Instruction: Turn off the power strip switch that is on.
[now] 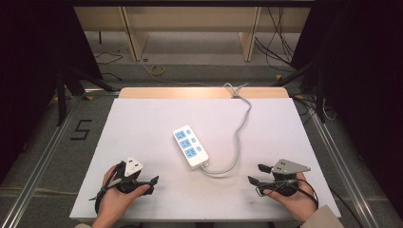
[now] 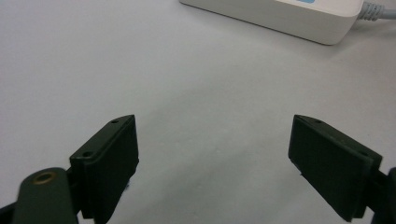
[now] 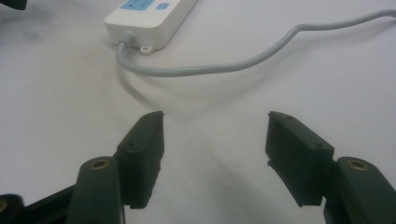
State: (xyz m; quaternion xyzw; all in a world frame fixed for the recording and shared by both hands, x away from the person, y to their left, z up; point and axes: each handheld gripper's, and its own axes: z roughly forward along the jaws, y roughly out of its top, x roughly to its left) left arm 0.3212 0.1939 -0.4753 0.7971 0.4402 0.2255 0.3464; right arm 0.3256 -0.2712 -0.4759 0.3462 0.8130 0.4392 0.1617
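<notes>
Power strip (image 1: pixel 190 146) lies unobstructed between both empty, wide-open grippers, cable (image 1: pixel 240 130) trailing away.

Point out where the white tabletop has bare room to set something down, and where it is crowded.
The far-left stretch of the table, left of the power strip, is bare. So is the near middle, between the left gripper and right gripper. It is most crowded at centre and right of it, where the strip lies and its grey cable loops to the far edge.

i see bare table (image 1: pixel 142 128) between my left gripper (image 1: pixel 153 183) and the power strip (image 1: pixel 190 146); its grey cable (image 1: pixel 237 142) loops across the right gripper's (image 1: pixel 255 174) way.
</notes>
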